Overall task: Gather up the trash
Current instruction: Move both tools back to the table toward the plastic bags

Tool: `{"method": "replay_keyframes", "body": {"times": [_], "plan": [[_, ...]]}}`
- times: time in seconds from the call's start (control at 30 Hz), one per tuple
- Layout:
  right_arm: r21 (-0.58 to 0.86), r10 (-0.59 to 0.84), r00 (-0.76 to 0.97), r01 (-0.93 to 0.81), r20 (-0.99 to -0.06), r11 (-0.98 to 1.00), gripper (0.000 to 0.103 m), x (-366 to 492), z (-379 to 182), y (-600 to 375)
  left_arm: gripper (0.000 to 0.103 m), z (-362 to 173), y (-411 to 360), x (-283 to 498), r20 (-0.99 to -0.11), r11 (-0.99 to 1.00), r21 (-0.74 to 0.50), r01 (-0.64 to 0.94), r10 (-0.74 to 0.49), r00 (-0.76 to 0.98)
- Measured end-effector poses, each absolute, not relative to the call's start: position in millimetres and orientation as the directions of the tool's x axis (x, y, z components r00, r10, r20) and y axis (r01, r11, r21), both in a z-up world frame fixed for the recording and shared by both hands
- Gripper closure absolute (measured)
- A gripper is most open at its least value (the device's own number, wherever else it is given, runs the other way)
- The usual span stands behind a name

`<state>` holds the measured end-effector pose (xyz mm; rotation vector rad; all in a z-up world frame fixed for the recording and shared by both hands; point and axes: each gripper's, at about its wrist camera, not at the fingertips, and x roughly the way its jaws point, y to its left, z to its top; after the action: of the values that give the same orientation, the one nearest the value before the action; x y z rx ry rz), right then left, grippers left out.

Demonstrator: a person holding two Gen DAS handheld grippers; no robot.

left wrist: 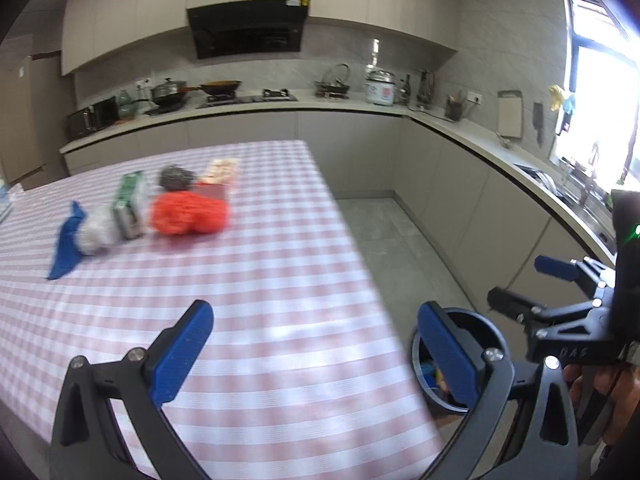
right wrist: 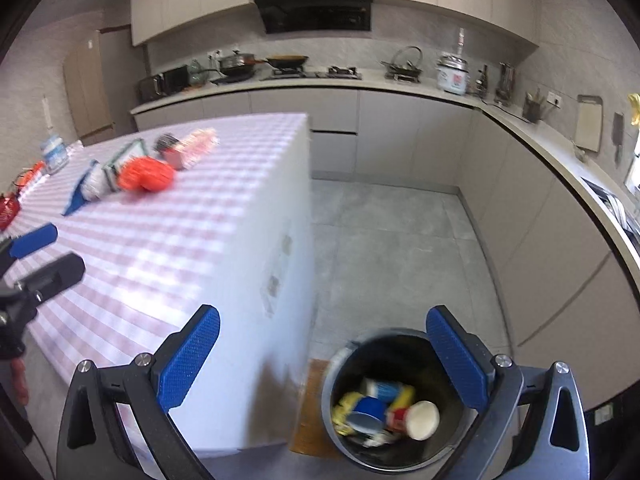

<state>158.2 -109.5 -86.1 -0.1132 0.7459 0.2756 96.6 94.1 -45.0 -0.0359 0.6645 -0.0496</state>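
My left gripper [left wrist: 316, 352] and right gripper [right wrist: 324, 356] both gape wide, nothing between the fingers. The left hangs over the checked table [left wrist: 260, 280], the right above the one round bin [right wrist: 344, 452] on the floor beside it. In the bin I count about four blurred pieces. On the table lie six: blue rag [left wrist: 66, 244], white wad [left wrist: 96, 230], green carton [left wrist: 128, 204], orange net [left wrist: 188, 214], grey scrubber [left wrist: 176, 178], pink packet [left wrist: 220, 172].

Left gripper [left wrist: 316, 344]: black angular frame, silver screw heads, blue textured finger pads [left wrist: 182, 354]. Right gripper [right wrist: 324, 356]: same build; seen from the left wrist, it carries a green indicator light and faint lettering.
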Motion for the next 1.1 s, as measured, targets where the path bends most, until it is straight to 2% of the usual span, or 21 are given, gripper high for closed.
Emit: {"method": "replay_keyframes", "body": {"times": [0.33,0.6,1.1], "plan": [[0.038,0.311,0.7,-0.376,-0.642,0.926,0.0,148.8,-54.5,24.7,0.0,-36.7,210.0,68.1,-0.605,0.998,-0.039,-0.055,0.02,0.796],[0.057,0.357,0.685,-0.42,-0.635,0.906,0.0,136.6,-45.8,95.1,0.0,-30.5,270.0,51.8,-0.591,0.994,-0.045,-0.096,0.051,0.805],[-0.037,0.294,0.731,-0.399,-0.615,0.916,0.0,123.1,-35.4,161.6,0.0,-41.8,362.8,38.0,-0.612,0.984,-0.063,-0.168,0.095,0.785]]}}
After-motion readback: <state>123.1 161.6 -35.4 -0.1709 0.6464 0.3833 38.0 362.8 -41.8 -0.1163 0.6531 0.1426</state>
